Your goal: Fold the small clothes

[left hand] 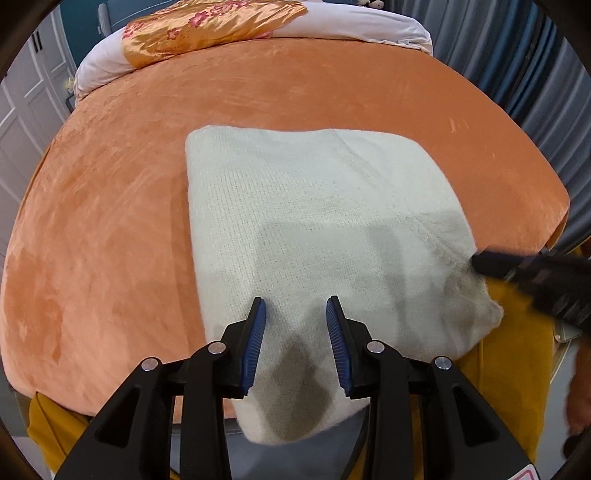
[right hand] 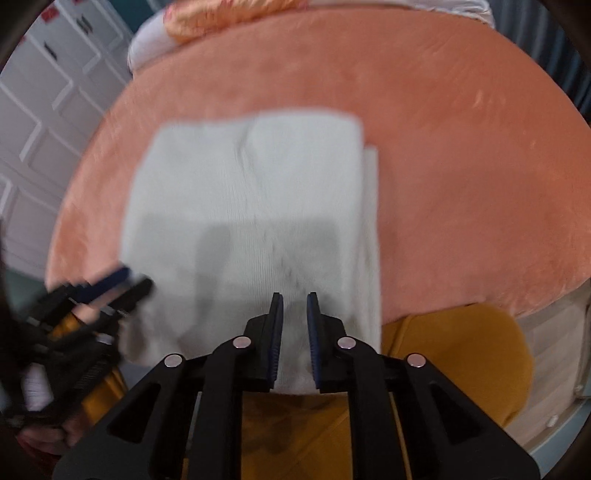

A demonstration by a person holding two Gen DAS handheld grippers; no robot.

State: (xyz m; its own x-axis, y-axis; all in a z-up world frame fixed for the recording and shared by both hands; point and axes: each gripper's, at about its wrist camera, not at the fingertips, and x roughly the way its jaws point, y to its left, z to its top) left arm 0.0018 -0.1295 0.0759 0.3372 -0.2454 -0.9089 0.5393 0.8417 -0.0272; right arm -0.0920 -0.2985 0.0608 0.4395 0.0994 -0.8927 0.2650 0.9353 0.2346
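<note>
Here, in the left wrist view, the left gripper (left hand: 295, 310) hovers low over the near edge of a folded cream knit garment (left hand: 317, 221), its blue-padded fingers (left hand: 256, 332) spread wide with nothing between them but the cloth below. The garment lies on an orange plush bedspread (left hand: 129, 184), its near end hanging a little over the bed's edge. From the right side, the right gripper (left hand: 480, 264) reaches in sideways, its tip touching the garment's right edge; whether its jaws are parted cannot be told from this angle. At the far end of the bed rests an orange satin pillow (left hand: 207, 26) with pink flowers.

In the right wrist view, blurred by motion, the right gripper (right hand: 294, 306) points forward above the garment's (right hand: 251, 192) near edge, its jaws apart by a narrow gap and holding nothing. The left gripper (right hand: 125, 284) shows at the lower left, beside the garment's left edge. Mustard-yellow fabric (right hand: 454, 354) lies below the bed's edge.
</note>
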